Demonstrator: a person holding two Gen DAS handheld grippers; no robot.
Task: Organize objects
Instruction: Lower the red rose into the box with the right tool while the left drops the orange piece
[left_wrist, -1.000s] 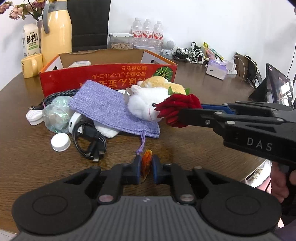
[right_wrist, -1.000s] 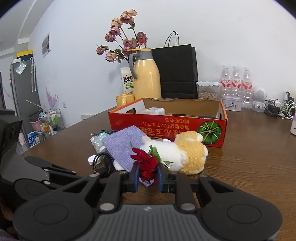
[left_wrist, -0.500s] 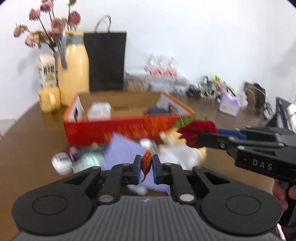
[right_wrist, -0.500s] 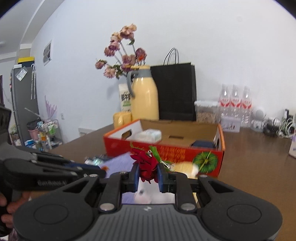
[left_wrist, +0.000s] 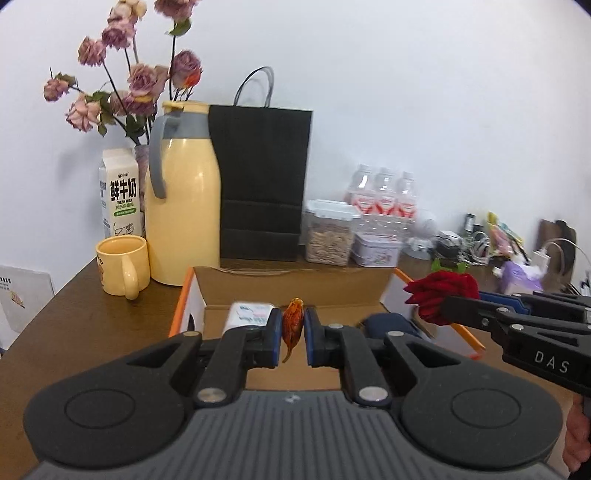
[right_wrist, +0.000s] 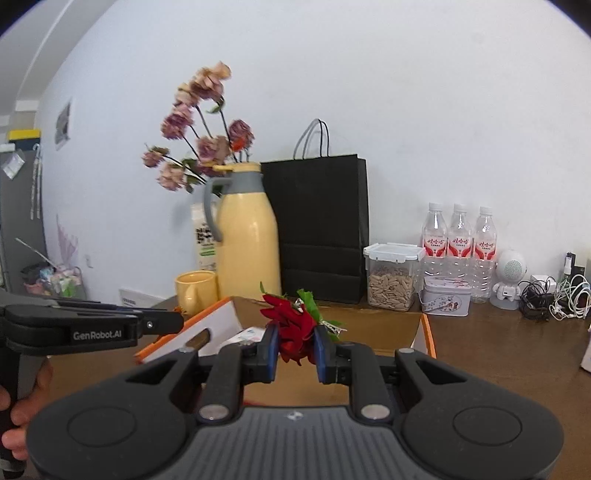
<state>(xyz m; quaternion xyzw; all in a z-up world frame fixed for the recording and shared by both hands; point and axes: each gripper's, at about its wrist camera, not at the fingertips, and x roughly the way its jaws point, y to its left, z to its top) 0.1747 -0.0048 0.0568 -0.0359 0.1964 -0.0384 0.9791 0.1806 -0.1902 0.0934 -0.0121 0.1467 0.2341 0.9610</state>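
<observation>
Carrying two small items toward the box (left_wrist: 295, 284): left gripper (left_wrist: 293, 334), nearly shut, pinches an orange trinket (left_wrist: 293, 325) above the box's near edge; right gripper (right_wrist: 295, 345) clamps a red rose (right_wrist: 291, 328) over the box, presumably for dropping inside.

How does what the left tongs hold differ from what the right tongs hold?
Colour: the orange piece in the left tongs is amber-orange; the red rose in the right tongs is deep red with green leaves.
Bulk: the orange piece is a thin sliver; the red rose bulges above its pads.
Gap: the left tongs are nearly closed, the right tongs wider.
Shared: both are pinched, over the cardboard box.
</observation>
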